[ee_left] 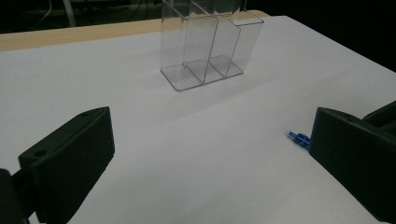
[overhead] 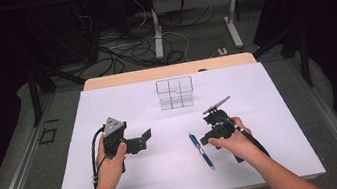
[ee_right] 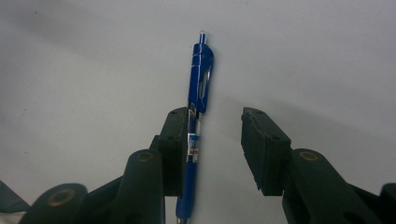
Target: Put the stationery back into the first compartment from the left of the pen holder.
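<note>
A blue click pen (overhead: 201,150) lies flat on the white table cover, near the front and right of centre. My right gripper (overhead: 205,140) is lowered over it, open. In the right gripper view the blue pen (ee_right: 199,88) runs lengthwise between the jaws, close against the left one, and the right gripper (ee_right: 215,116) has a wide gap to its other jaw. My left gripper (overhead: 144,139) is held open to the left, pointing right. In the left gripper view its own jaws (ee_left: 212,121) stand far apart around bare table, and one end of the pen (ee_left: 298,138) peeks out beside the right jaw.
A clear plastic organiser (overhead: 175,93) with several upright compartments stands at the back centre of the white cover (overhead: 119,182); it is empty in the left gripper view (ee_left: 205,44). A wooden table edge (overhead: 168,71) runs behind it, with cables on the floor beyond.
</note>
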A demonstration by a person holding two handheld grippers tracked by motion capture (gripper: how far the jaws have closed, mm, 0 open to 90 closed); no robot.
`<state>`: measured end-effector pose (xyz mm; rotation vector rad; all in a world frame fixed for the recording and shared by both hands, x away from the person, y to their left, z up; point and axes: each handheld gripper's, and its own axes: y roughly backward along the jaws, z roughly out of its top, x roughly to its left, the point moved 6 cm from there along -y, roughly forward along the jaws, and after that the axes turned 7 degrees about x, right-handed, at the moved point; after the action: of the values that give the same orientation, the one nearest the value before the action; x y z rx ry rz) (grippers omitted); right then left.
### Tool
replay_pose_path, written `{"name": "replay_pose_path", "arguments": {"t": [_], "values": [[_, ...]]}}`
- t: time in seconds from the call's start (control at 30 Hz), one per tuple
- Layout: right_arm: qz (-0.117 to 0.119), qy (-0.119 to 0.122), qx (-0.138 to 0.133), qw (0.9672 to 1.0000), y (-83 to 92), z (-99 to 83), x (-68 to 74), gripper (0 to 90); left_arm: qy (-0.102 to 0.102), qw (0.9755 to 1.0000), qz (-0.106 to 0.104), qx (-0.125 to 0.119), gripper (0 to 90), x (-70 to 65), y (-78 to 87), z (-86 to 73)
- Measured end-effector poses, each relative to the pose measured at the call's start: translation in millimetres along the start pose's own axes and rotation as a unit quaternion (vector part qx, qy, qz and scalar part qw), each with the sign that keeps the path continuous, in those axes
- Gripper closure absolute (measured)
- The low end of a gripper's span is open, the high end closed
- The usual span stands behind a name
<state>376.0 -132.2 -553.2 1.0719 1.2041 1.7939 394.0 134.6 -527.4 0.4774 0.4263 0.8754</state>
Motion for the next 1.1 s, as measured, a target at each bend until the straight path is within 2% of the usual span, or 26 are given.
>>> {"name": "replay_pose_path", "arguments": {"t": [0.03,0.07,0.1,0.13,0.17,0.23,0.37,0.4,0.43,0.47,0.53,0.73,0.77,0.8,0.9,0.93,1.1], "values": [[-0.001,-0.001,0.005,1.0,-1.5,0.2,1.2,63.3,0.0,1.0,0.0,0.0,0.1,0.1,-0.1,-0.1],[0.013,-0.003,-0.026,0.9996,-7.6,3.1,3.6,64.2,0.002,1.0,0.0,0.001,0.1,0.0,-0.2,-0.4],[-0.002,0.003,0.027,0.9996,-3.8,-0.6,3.3,64.7,0.002,1.0,-0.001,0.001,0.1,0.1,-0.3,-0.6],[0.0,0.003,0.015,0.9999,-7.8,1.0,4.8,65.1,0.002,1.0,-0.001,0.001,0.1,0.2,-0.5,-0.7],[0.011,0.002,-0.01,0.9999,-13.6,3.5,7.2,65.4,0.002,1.0,-0.001,0.002,0.1,0.3,-0.7,-0.9],[0.014,0.002,-0.009,0.9999,-17.7,4.3,9.4,66.1,0.002,1.0,-0.001,0.001,0.1,0.5,-1.0,-0.8],[0.011,-0.005,0.017,0.9998,-22.9,2.3,11.3,67.4,0.002,1.0,0.001,0.003,0.1,1.3,-0.8,-1.3],[0.017,0.002,0.007,0.9998,-24.9,3.3,10.3,67.7,0.002,1.0,0.001,0.003,0.1,1.5,-0.9,-1.4],[0.014,-0.009,0.013,0.9998,-25.4,2.6,10.9,68.0,0.002,1.0,0.001,0.003,0.1,1.5,-1.0,-1.5],[0.009,-0.002,0.018,0.9998,-25.7,2.5,8.6,68.5,0.007,1.0,-0.002,0.003,0.1,0.7,-1.4,-1.7],[0.011,-0.006,0.026,0.9996,-26.6,1.7,8.5,69.0,0.001,1.0,0.001,0.005,0.1,1.6,-1.3,-1.9],[0.023,-0.011,0.03,0.9992,-32.8,1.9,8.1,70.1,0.001,1.0,0.001,0.005,0.1,2.0,-2.0,-2.0],[0.031,-0.013,0.009,0.9994,-36.5,3.3,8.9,70.3,0.007,1.0,-0.001,0.004,0.1,1.3,-2.3,-2.2],[0.035,-0.016,0.005,0.9992,-37.8,3.3,9.3,70.5,0.008,1.0,-0.001,0.004,0.1,1.4,-2.3,-2.2],[0.024,-0.01,0.041,0.9988,-36.3,0.3,8.3,71.1,0.008,1.0,-0.001,0.005,0.1,1.6,-2.1,-2.3],[0.031,-0.013,0.028,0.999,-38.5,1.3,9.7,71.5,0.008,0.9999,-0.001,0.005,0.1,1.7,-2.0,-2.4],[0.03,-0.014,0.038,0.9987,-38.9,0.9,10.4,72.9,0.006,1.0,0.0,0.007,0.1,2.4,-1.8,-2.6]]}}
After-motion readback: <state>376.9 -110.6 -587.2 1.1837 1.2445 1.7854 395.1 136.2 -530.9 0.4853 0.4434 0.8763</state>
